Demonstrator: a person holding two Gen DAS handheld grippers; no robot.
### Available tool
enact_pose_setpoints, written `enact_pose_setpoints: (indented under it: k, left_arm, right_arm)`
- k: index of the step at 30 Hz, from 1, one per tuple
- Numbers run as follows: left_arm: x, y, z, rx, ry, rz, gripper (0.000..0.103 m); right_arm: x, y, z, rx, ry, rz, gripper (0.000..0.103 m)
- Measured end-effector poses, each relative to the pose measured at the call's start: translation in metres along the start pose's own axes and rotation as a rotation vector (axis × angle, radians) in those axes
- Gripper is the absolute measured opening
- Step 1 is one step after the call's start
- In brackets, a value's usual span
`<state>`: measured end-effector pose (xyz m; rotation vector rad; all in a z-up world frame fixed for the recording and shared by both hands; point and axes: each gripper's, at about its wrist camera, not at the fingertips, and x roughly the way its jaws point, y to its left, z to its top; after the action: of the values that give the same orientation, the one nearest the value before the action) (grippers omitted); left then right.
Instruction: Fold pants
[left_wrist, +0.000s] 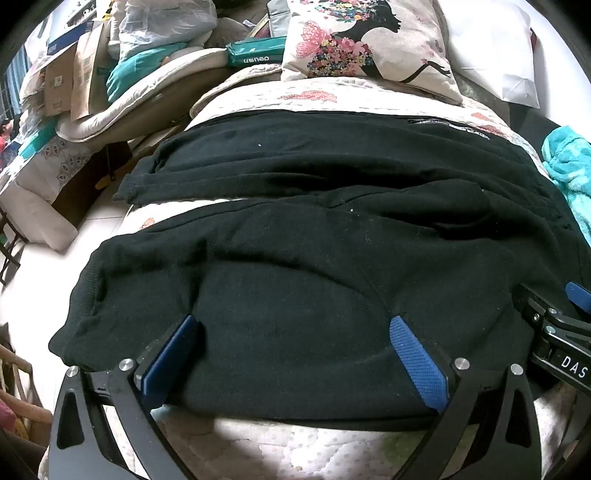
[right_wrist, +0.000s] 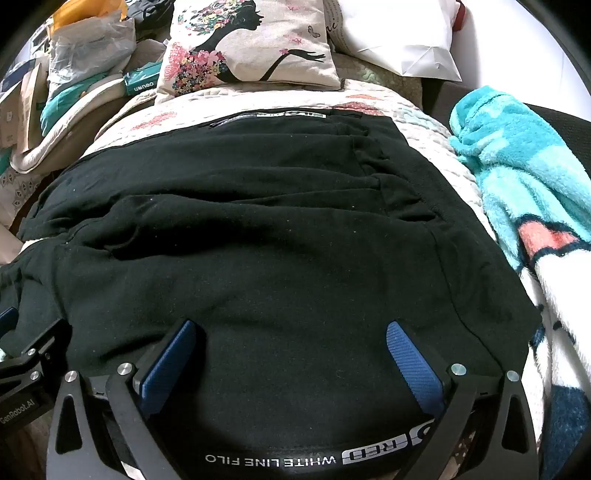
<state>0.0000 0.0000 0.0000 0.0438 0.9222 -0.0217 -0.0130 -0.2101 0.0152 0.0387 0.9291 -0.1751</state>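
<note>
Black pants (left_wrist: 295, 236) lie spread flat across a quilted sofa cover (left_wrist: 332, 98), the legs running to the left. My left gripper (left_wrist: 293, 326) is open wide over the near leg, its blue fingers (left_wrist: 413, 350) resting on the cloth near the front edge. In the right wrist view the pants (right_wrist: 258, 229) fill the middle, and a lettered waistband (right_wrist: 295, 459) lies at the bottom. My right gripper (right_wrist: 291, 330) is open wide as well, its fingers (right_wrist: 410, 354) set down on the cloth just above that band. Each gripper shows at the edge of the other's view.
A floral cushion (right_wrist: 243, 48) and a white bag (right_wrist: 402, 44) sit at the back. A turquoise fleece blanket (right_wrist: 524, 173) lies to the right of the pants. Boxes, bags and packets (left_wrist: 92, 66) pile up at the left, above pale floor (left_wrist: 48, 266).
</note>
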Motion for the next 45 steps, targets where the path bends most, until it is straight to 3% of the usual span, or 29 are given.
enact_pose_setpoints:
  k: [45]
  left_arm:
    - [-0.001, -0.0005, 0.0036, 0.019, 0.016, -0.025, 0.103]
  right_arm:
    - [0.0008, 0.0005, 0.0001, -0.002, 0.0, -0.003, 0.103]
